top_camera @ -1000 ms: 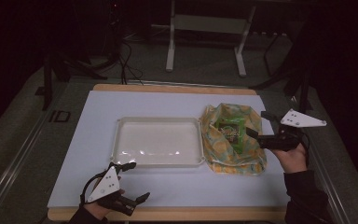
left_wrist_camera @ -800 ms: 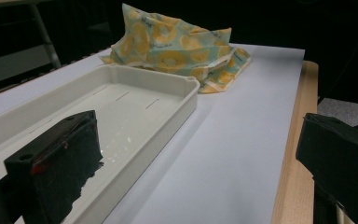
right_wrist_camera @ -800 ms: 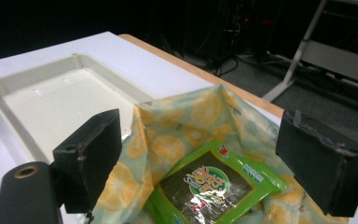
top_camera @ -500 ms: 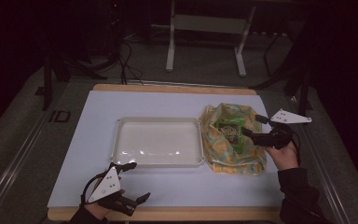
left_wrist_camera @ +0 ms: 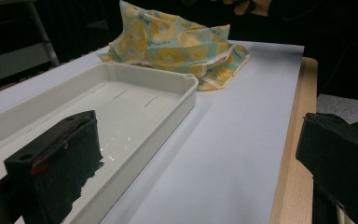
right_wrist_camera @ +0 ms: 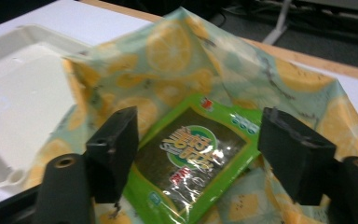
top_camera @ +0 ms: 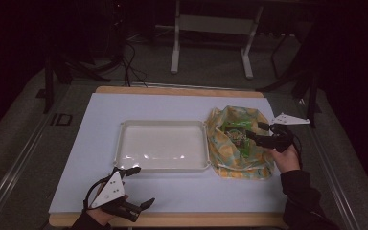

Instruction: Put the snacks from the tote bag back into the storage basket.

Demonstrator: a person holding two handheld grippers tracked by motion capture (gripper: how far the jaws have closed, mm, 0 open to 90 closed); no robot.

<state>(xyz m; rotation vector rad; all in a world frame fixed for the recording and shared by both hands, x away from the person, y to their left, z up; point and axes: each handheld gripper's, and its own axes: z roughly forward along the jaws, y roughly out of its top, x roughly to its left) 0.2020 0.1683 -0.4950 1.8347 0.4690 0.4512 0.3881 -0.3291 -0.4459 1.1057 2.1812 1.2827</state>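
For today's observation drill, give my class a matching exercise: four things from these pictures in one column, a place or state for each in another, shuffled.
Things:
1. white tray
2. green packet
3. left gripper
4. right gripper

Places or states:
A. lies inside the lemon-print bag
B. open, above the bag
C. empty, mid-table
D. open, by the table's near edge

Pairs: 1-C, 2-A, 3-D, 4-B
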